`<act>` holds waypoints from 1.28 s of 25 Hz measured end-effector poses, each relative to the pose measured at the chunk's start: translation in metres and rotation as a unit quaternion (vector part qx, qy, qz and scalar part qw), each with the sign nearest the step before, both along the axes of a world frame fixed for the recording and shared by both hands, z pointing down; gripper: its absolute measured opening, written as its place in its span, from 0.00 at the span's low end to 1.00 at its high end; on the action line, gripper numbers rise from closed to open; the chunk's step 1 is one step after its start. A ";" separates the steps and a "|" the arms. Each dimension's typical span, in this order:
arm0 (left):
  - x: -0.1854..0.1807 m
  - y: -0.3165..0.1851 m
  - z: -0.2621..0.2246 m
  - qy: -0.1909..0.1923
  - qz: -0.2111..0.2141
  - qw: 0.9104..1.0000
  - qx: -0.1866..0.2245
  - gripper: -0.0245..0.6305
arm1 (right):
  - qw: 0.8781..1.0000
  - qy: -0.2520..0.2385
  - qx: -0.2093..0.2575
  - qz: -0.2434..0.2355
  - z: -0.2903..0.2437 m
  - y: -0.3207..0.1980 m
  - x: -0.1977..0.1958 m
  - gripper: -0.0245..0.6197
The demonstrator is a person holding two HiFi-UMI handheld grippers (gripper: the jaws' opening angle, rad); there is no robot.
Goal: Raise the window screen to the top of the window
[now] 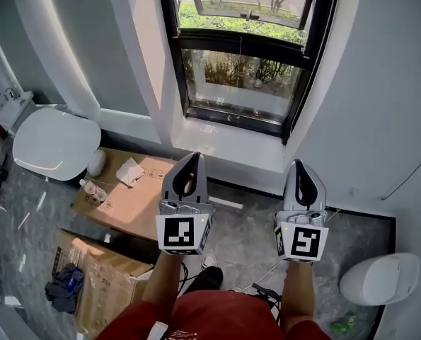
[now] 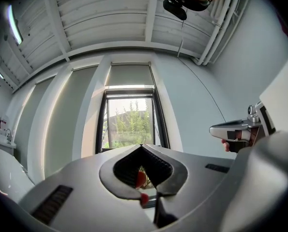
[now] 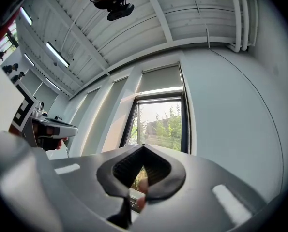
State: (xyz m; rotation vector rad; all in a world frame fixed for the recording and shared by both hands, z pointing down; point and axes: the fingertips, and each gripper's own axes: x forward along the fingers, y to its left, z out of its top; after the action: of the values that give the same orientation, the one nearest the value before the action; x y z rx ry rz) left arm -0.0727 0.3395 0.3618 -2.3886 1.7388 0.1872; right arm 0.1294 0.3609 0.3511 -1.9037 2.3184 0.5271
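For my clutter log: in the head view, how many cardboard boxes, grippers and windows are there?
Cardboard boxes: 2
Grippers: 2
Window: 1
Total: 5

1. A bare, part-finished room, perhaps a bathroom: a white toilet-like fixture (image 1: 54, 144) stands on a grey stone-look floor (image 1: 245, 243).
2. Cardboard boxes (image 1: 136, 197) (one open, holding clutter) lie below a black-framed window (image 1: 245, 62).
3. The white slatted ceiling (image 2: 110, 13) carries strip lights (image 2: 12, 23).
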 end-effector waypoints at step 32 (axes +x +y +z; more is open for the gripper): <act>-0.050 -0.225 0.005 0.002 0.022 1.000 -0.011 0.04 | 1.000 -0.006 0.008 0.016 0.001 -0.227 -0.036 0.05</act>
State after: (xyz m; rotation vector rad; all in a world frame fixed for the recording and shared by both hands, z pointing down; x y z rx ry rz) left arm -0.1231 0.1145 0.3668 -2.4449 1.7006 0.1805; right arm 0.0937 0.1337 0.3518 -1.9356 2.2727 0.5329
